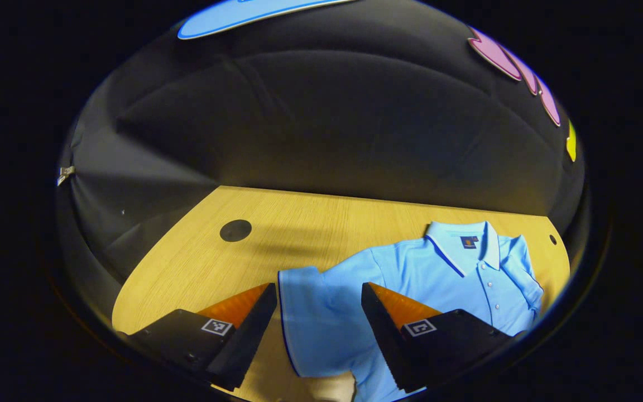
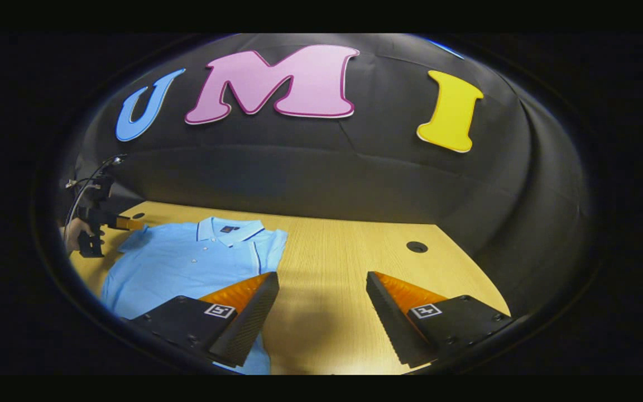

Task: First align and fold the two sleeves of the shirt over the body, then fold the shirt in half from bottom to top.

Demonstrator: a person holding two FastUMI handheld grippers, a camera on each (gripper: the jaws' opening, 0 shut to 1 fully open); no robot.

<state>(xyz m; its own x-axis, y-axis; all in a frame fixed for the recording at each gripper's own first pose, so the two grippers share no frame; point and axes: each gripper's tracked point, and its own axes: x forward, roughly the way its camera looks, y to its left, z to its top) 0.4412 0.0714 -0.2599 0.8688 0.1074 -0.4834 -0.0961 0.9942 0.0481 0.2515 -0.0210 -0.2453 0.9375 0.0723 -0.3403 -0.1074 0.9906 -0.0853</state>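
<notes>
A light blue polo shirt [image 1: 438,279] lies face up on the wooden table [image 1: 299,223], collar toward the back wall. One short sleeve [image 1: 310,318] is spread out flat to the side. My left gripper [image 1: 318,290] hovers open over it, the sleeve lying between its fingers. The other sleeve [image 2: 268,245] is folded in over the body. In the right gripper view the shirt [image 2: 187,262] lies at the left. My right gripper [image 2: 321,276] stands open above bare table beside its folded edge. A hand [image 2: 73,231] holds the left gripper [image 2: 126,226] at the far sleeve.
A round dark grommet hole [image 1: 235,230] sits in the table left of the shirt, and another hole [image 2: 416,246] to its right. The black cloth wall rises directly behind the table's back edge [image 2: 327,219].
</notes>
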